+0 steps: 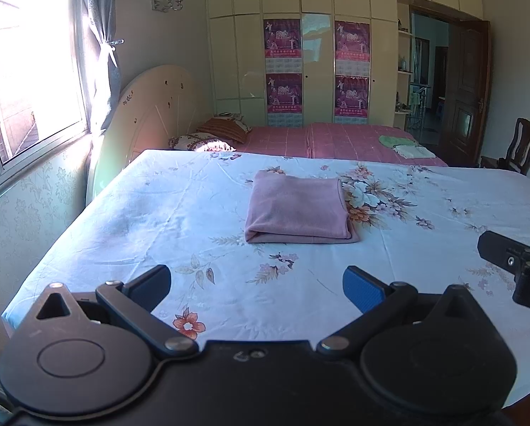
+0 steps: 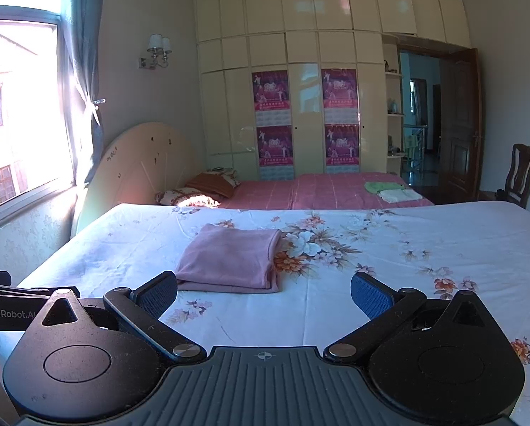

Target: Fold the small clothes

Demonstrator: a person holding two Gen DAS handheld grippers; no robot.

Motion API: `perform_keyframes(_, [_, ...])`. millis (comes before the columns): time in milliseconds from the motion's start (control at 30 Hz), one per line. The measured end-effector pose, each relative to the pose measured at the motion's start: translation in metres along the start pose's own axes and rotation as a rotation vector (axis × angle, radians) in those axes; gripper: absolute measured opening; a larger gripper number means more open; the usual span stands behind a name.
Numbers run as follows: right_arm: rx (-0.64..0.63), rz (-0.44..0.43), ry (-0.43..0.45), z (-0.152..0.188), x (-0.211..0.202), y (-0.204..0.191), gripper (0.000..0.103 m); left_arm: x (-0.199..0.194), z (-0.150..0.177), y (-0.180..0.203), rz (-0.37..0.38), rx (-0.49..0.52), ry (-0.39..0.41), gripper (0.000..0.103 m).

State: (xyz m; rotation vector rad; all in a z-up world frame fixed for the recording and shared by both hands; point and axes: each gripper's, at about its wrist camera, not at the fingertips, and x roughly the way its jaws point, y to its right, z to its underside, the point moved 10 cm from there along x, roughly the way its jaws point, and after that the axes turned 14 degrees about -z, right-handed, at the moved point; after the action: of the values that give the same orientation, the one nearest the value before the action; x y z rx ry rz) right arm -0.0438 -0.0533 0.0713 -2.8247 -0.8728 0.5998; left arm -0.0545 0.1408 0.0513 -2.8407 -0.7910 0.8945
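You are holding both grippers low over a table draped in a white floral sheet (image 1: 130, 213), and neither one is touching any cloth. The left gripper (image 1: 257, 285) is sitting with its two blue-padded fingers (image 1: 362, 289) spread wide apart, released, with only the sheet showing between them. The right gripper (image 2: 263, 293) is likewise standing wide open, holding nothing.

The pink garment (image 1: 297, 209) is lying folded into a neat, flat rectangle near the middle of the sheet, its folded edge facing you. In the left wrist view it is resting straight ahead of the open fingers and apart from them. In the right wrist view the same garment (image 2: 229, 259) is lying ahead and a little to the left, its near edge just beyond the left fingertip, beside a large printed flower cluster (image 2: 300, 245).

The right gripper's dark body is showing at the right edge of the left wrist view, and the left gripper's body is showing at the left edge of the right wrist view.

Beyond the sheet, a bed with a pink checked cover (image 1: 336, 138) is carrying a small green and white pile of folded clothes (image 1: 405, 145). A sunlit window (image 1: 23, 71) is glowing on the left.
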Motion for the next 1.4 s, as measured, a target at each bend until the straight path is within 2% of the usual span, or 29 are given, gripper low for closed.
perform_keyframes(833, [-0.006,-0.016,-0.020,0.003,0.005,0.004,0.103,0.000,-0.001,0.003,0.003,-0.001,-0.006,0.103])
perform_keyframes(1400, [-0.001,-0.013,-0.051,0.005,0.019,0.011,0.103,0.015,0.001,0.015,0.031,0.022,-0.019,0.103])
